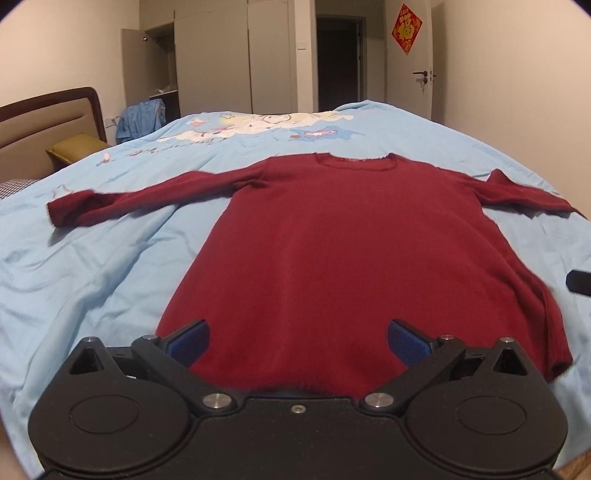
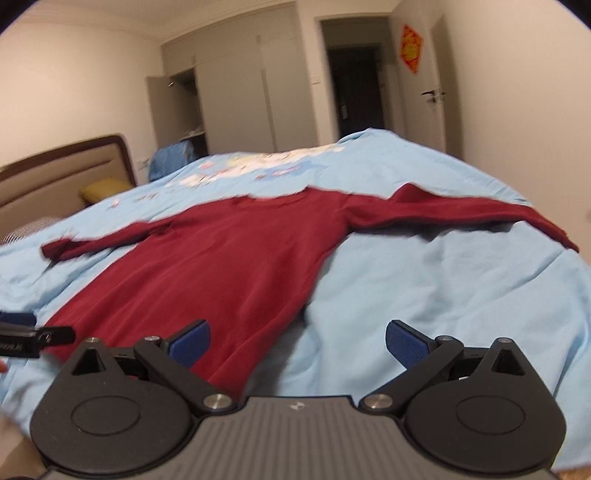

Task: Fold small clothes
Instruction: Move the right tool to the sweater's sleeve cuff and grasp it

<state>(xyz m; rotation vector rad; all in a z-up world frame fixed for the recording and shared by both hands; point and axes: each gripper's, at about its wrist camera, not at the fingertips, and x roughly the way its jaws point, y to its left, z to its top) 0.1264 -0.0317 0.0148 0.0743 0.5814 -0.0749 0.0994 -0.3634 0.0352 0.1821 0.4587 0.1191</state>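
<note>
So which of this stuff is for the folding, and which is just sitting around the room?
For the job:
- dark red sweater, spread flat, sleeves out
- left gripper, open
- right gripper, open

Just there:
- light blue bedspread under it
- yellow pillow
- blue clothes by the wardrobe
- red door decoration

Even, dim indoor light, soft shadows; left wrist view sharp; right wrist view motion-blurred; fisheye bends both, corners vignetted dark; no glare.

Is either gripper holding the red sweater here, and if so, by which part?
Nothing is held. The left gripper and right gripper are both open above the hem end of the red sweater, which lies flat.
</note>
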